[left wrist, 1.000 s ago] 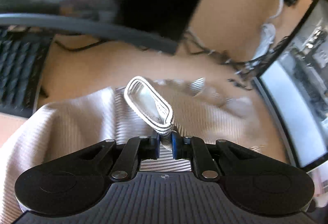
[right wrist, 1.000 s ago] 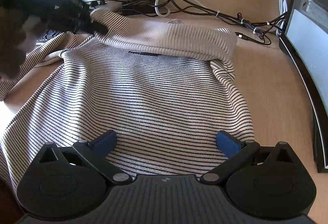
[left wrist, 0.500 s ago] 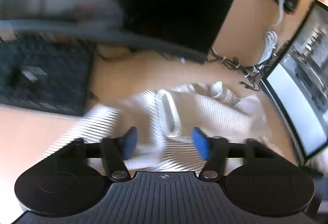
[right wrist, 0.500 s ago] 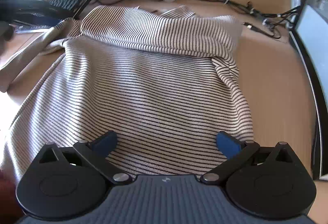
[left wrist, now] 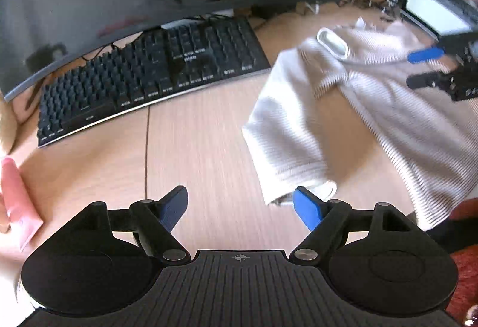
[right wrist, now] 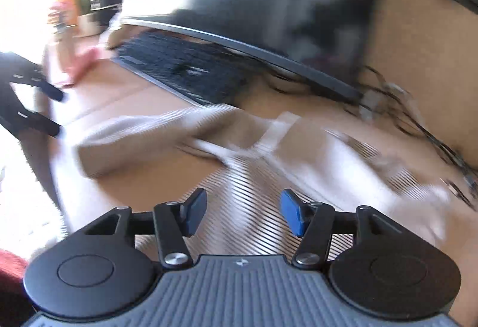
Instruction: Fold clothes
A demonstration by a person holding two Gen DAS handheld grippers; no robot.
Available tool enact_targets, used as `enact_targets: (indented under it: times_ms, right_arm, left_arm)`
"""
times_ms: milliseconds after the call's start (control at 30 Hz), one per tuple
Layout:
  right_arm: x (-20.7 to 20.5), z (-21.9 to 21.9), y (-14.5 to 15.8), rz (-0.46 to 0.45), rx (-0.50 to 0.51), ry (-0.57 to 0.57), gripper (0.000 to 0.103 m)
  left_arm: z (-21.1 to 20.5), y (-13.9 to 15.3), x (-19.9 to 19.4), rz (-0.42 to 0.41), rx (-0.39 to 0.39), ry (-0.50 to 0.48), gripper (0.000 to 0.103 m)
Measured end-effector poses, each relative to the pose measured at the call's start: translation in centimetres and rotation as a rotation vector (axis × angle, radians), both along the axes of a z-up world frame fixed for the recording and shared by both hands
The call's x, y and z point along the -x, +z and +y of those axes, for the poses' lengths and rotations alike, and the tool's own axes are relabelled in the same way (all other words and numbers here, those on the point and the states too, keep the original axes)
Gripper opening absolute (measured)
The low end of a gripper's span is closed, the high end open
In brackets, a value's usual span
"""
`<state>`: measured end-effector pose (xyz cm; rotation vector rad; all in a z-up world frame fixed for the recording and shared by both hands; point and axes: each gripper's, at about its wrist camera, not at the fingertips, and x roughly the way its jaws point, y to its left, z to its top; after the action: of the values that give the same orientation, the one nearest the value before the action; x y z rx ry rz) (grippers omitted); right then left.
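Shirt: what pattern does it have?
Thin dark stripes on the pale shirt, clearest in the right wrist view.

No legible text anywhere

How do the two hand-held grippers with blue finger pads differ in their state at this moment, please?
The left gripper has its jaws spread wide and opening, while the right gripper has narrower jaws that are closing. The left gripper sits over bare wooden desk beside the sleeve end of the striped beige sweater; the right gripper is over the sweater's striped body. Neither is gripping anything.
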<state>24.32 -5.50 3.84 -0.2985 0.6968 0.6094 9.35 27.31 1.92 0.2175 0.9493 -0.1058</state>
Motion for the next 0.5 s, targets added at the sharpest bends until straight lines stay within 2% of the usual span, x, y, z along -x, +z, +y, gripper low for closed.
enact_targets:
  times_ms: [167,200,233,267,300,400,500]
  right_arm:
    - [1.8,3.9,0.8,0.024,0.001,0.113,0.056]
    - [2.1,4.4,0.9,0.035,-0.004,0.121,0.056]
    - [2.5,5.0,1.0,0.046,-0.010,0.130,0.056]
    - [2.9,5.6,1.1,0.056,-0.015,0.130,0.056]
    - [3.3,6.2,1.1,0.058,-0.023,0.125,0.056]
    - [4.5,8.2,1.1,0.058,-0.050,0.109,0.056]
    - [4.2,8.5,1.5,0.088,-0.128,0.051,0.057]
  left_arm:
    - [-2.6,-2.2,-0.5,-0.025,-0.064,-0.128,0.080]
    - [-3.0,-2.4,-0.9,-0.042,-0.083,-0.145,0.070]
    - [-3.4,-2.6,-1.4,-0.061,-0.103,-0.158,0.045]
    - [-3.5,-2.5,-2.2,-0.059,-0.086,-0.160,0.028]
    - [-3.5,-2.4,-3.0,-0.048,-0.054,-0.158,0.010]
    - [-2.6,-1.0,-5.0,-0.016,0.130,-0.101,0.009]
    - [-1.5,0.7,-6.6,0.019,0.333,-0.025,0.009]
